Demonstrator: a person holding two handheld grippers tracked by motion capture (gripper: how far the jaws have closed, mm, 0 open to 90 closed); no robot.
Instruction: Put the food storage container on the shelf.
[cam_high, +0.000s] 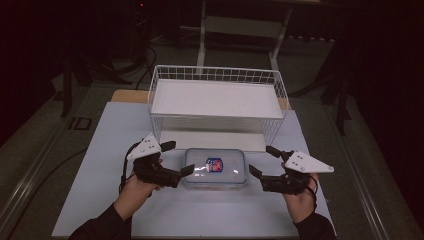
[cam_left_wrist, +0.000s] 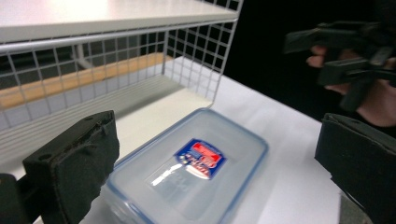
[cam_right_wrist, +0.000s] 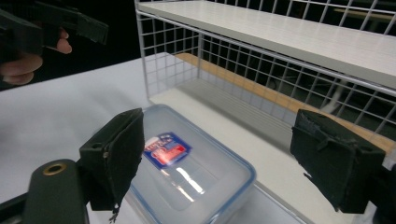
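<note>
High view first: a clear plastic container (cam_high: 215, 167) with a blue-rimmed lid and a red and blue label (cam_high: 214, 164) lies flat on the white table (cam_high: 100, 165), about midway between its left and right edges and just in front of the white wire rack (cam_high: 218, 102), which stands at the far edge. The rack carries a white shelf board (cam_high: 215, 97) across its top.

At the container's left end the left gripper (cam_high: 181, 159) is held in the person's left hand (cam_high: 134, 192), jaws spread wide with nothing between them; one fingertip lies at the container's left edge, though I cannot tell whether it touches. At the right end the right gripper (cam_high: 264, 161), in the right hand (cam_high: 300, 197), stands just beside the container and apart from it, jaws also wide and gripping nothing.

Left gripper view shows the container (cam_left_wrist: 187, 172) between and beyond its two black pads (cam_left_wrist: 74, 163), the rack (cam_left_wrist: 116, 60) behind it. Right gripper view shows the same lid (cam_right_wrist: 187, 168) below its parted pads (cam_right_wrist: 116, 154).
</note>
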